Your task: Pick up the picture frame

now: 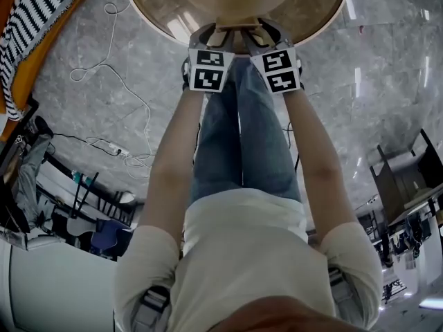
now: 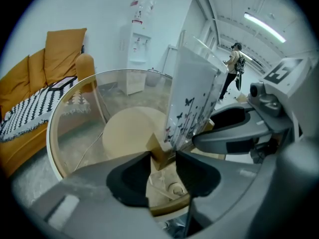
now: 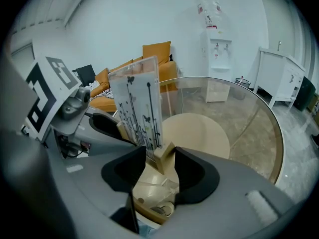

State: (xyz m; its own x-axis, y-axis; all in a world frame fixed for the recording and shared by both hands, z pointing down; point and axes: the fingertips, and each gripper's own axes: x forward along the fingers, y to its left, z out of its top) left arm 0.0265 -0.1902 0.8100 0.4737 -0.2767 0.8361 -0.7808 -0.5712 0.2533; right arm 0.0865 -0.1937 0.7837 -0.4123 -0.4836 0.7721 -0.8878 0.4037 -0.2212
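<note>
- Grey left gripper (image 2: 162, 158) is spread, with the wooden foot (image 2: 158, 156) of the picture frame (image 2: 192, 98) between its jaws, not pinched yet.
- We see the frame standing up near our edge of the glass table (image 2: 65, 133).
- Our right gripper (image 3: 160, 166) is spread round the foot's other end.
- Next, we think, both must squeeze, then lift straight up.
- Open room above; the rim is close below.
</note>
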